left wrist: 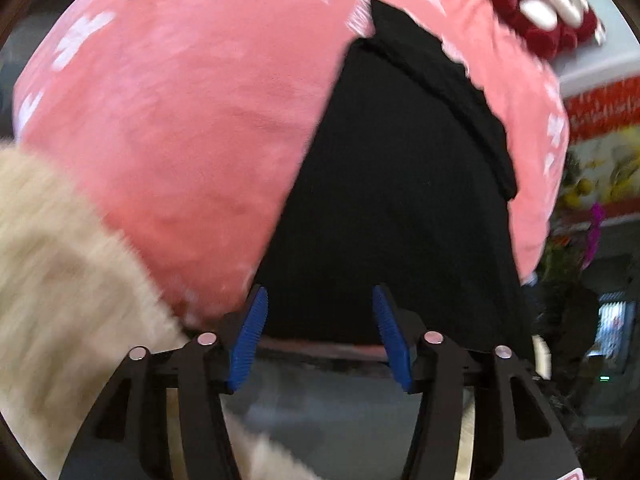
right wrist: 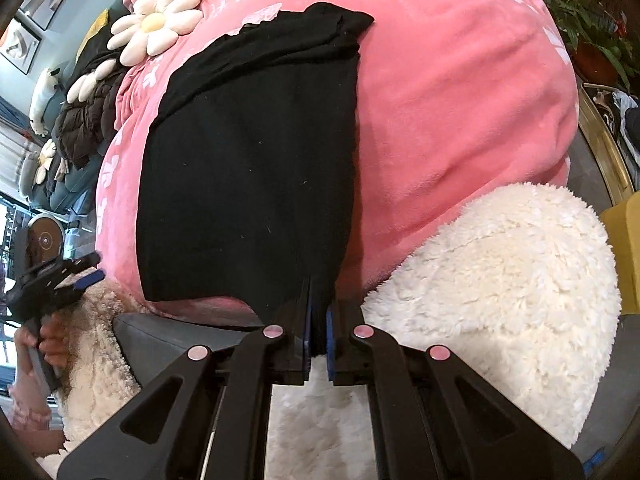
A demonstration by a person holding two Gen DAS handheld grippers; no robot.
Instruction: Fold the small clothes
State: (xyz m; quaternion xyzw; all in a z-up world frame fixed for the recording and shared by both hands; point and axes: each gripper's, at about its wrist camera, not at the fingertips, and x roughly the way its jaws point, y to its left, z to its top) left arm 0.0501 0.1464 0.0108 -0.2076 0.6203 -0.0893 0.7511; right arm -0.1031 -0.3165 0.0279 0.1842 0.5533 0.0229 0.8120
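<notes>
left gripper (left wrist: 320, 336) agape, empty – near hem | right gripper (right wrist: 319, 332) pinching black garment (right wrist: 248, 168) corner

Left gripper (left wrist: 320, 336) at six o'clock, blue pads (left wrist: 250, 340) apart, nothing pinched between them. Just beyond, black garment (left wrist: 392, 200) spread flat over pink blanket (left wrist: 192, 120), tapering toward one o'clock. Cream fleece (left wrist: 60, 272) blurred at eight o'clock.

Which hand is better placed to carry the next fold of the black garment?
Right. The right tongs are shut on the near edge of the black garment, lying on the pink blanket. The left tongs stand open, gripping nothing.
</notes>
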